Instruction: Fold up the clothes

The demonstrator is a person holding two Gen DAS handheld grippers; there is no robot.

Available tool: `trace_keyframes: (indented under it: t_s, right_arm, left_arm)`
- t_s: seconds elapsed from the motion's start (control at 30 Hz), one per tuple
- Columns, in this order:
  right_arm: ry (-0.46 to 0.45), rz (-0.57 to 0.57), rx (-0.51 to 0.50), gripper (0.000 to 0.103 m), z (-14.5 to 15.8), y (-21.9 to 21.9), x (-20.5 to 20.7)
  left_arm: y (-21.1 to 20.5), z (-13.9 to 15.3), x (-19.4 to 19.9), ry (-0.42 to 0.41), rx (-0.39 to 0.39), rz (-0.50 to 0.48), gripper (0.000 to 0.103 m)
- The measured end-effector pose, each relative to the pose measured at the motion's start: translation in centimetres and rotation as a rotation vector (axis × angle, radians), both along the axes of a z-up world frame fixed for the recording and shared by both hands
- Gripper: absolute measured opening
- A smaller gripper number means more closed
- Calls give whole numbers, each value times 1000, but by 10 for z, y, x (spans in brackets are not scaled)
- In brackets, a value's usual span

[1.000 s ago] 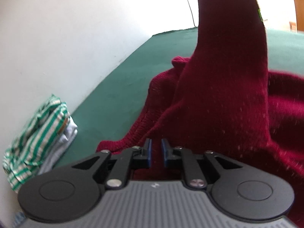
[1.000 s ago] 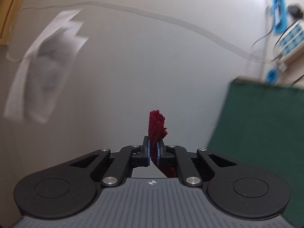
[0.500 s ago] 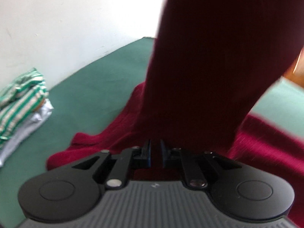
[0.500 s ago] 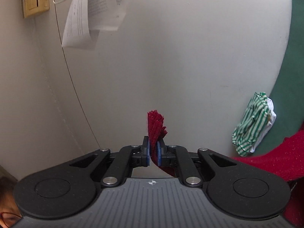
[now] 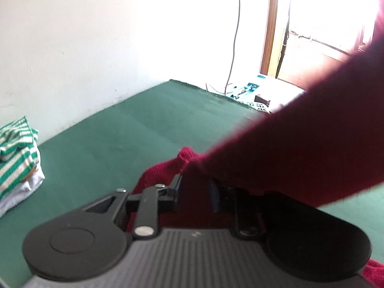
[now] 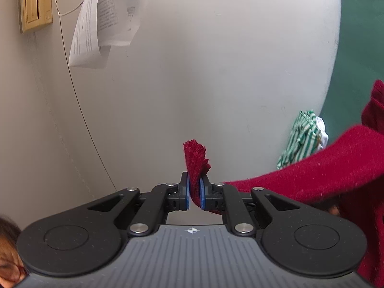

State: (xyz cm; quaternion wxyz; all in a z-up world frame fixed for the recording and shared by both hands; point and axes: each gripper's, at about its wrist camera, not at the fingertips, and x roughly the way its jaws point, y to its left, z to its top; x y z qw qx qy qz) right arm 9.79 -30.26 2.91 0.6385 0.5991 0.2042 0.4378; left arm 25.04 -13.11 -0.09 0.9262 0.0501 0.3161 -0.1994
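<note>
A dark red knitted sweater (image 5: 300,148) stretches from the upper right down to my left gripper (image 5: 195,192) over the green table (image 5: 144,129). The left jaws stand a little apart with red knit between them; the sleeve drapes over the right finger. My right gripper (image 6: 194,192) is shut on the ribbed red cuff (image 6: 195,158), held up facing the wall. The sleeve (image 6: 324,168) runs off to the right.
A folded green-and-white striped garment on a white one (image 5: 16,163) lies at the table's left edge by the wall, also in the right wrist view (image 6: 302,136). Cables and a power strip (image 5: 244,91) sit at the far edge. Papers (image 6: 103,21) hang on the wall.
The left gripper's jaws have widened slightly and it swung so the sleeve now crosses from the right. The right gripper kept its hold on the cuff and turned slightly toward the wall.
</note>
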Motion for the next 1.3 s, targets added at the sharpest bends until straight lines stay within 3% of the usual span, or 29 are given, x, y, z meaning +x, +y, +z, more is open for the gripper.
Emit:
trace_keyframes:
  t_s: [0.5, 0.7, 1.0, 1.2, 1.3]
  right_arm:
    - [49, 273, -56, 11, -46, 55, -61]
    - [84, 318, -76, 11, -59, 63, -76]
    - [118, 369, -202, 11, -76, 64, -100]
    - [134, 393, -198, 12, -82, 63, -113]
    - [128, 399, -200, 12, -81, 65, -117]
  left_arm:
    - [25, -46, -39, 90, 62, 31, 26]
    - [44, -47, -30, 93, 14, 68, 26]
    - [55, -46, -37, 97, -27, 96, 31]
    - [57, -48, -49, 86, -85, 129, 31]
    - [59, -49, -55, 85, -77, 130, 31]
